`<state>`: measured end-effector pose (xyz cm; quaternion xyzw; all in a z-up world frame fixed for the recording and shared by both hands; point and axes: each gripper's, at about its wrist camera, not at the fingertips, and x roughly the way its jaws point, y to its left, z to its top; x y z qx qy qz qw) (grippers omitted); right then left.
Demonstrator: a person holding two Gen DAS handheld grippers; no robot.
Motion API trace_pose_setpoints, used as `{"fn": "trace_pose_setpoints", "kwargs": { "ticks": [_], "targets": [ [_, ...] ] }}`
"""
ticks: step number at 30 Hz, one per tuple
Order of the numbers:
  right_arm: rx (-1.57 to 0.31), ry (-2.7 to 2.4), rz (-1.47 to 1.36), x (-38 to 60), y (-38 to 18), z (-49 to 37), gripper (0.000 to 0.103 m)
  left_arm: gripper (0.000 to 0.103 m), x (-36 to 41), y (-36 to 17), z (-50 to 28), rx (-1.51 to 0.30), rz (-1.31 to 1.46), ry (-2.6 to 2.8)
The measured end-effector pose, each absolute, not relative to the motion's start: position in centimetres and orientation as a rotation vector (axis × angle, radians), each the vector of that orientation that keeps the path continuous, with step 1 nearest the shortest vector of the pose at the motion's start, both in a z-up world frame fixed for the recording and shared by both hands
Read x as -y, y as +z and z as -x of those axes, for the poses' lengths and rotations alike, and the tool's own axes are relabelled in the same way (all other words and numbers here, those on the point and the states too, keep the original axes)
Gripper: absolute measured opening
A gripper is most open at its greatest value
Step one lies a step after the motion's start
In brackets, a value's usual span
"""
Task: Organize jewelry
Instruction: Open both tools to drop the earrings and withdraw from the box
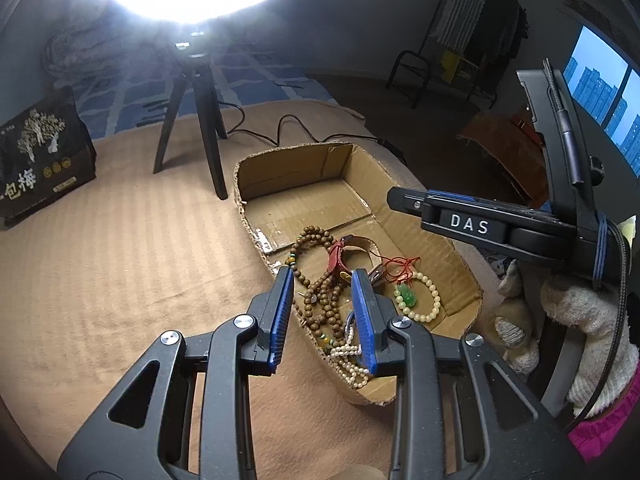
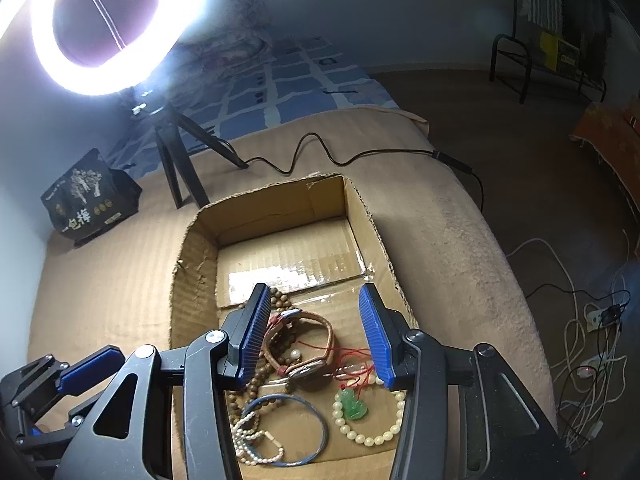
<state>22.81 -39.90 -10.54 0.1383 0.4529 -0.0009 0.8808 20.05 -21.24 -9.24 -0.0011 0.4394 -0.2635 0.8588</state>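
A shallow cardboard box lies on a tan blanket and holds a heap of jewelry. In it are a brown wooden bead necklace, a watch with a tan strap, a green jade pendant on red cord, a cream bead bracelet, a thin blue bangle and a pearl strand. My left gripper hovers open over the wooden beads, gripping nothing. My right gripper hangs open above the watch, also gripping nothing. From the left wrist view its finger reaches in from the right, above the box.
A ring light on a black tripod stands behind the box, its cable trailing across the blanket. A black printed bag sits at the back left. White-gloved hands hold the tools. Loose cables lie on the floor.
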Motion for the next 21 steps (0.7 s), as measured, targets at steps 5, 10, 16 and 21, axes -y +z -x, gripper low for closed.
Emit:
{"fn": "trace_pose_setpoints", "kwargs": {
  "ticks": [5,10,16,21],
  "targets": [
    [-0.92,0.006,-0.264,39.2,-9.2,-21.4,0.044,0.029,20.2,-8.1,-18.8,-0.897,-0.02,-0.537],
    [-0.89,0.028,-0.255,38.5,-7.3,-19.8,0.044,0.029,19.0,-6.8,-17.4,-0.871,-0.023,-0.522],
    [-0.862,0.051,-0.236,37.2,-5.4,-17.5,0.044,0.029,17.6,-5.1,-15.2,-0.839,-0.038,-0.505],
    [-0.84,0.051,-0.226,36.4,-4.1,-15.4,0.044,0.029,16.1,-3.6,-13.2,-0.819,-0.019,-0.502]
  ]
}}
